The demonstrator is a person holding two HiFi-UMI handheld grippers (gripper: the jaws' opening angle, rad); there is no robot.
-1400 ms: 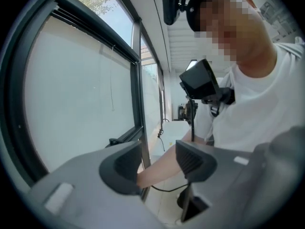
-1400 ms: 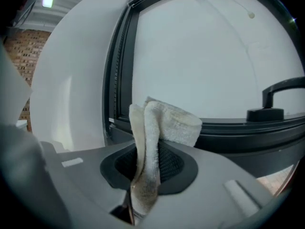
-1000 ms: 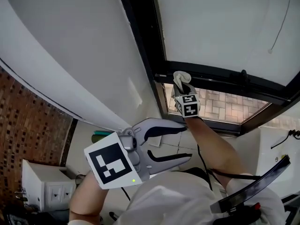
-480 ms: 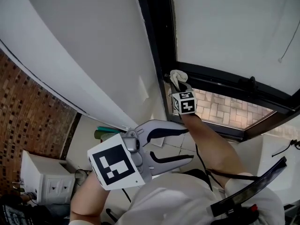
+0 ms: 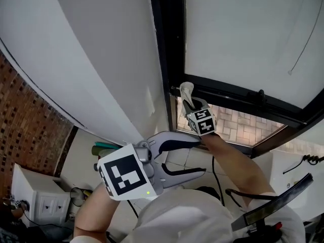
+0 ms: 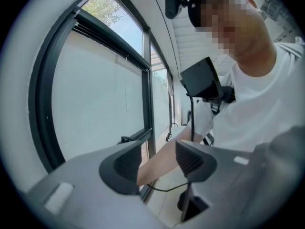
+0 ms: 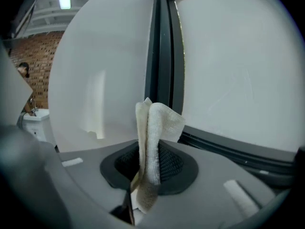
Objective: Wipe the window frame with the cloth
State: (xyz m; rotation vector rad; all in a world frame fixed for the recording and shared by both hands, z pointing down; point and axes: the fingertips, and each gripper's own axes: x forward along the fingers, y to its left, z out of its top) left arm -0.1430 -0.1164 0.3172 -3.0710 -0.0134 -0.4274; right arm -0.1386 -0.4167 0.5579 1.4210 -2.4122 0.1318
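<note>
my right tool (image 7: 150, 163): clenched on cloth (image 7: 155, 137) | window frame (image 7: 164, 46) upright: dead ahead of cloth | my left tool (image 6: 157, 163): released, nothing in it

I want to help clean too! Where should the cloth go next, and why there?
Probably a short slide up the dark upright bar of the window frame. The right gripper is shut on the cloth, and the cloth's tip sits at the corner at that bar's foot, so the bar above is closest. The left gripper is open and empty, held back.
</note>
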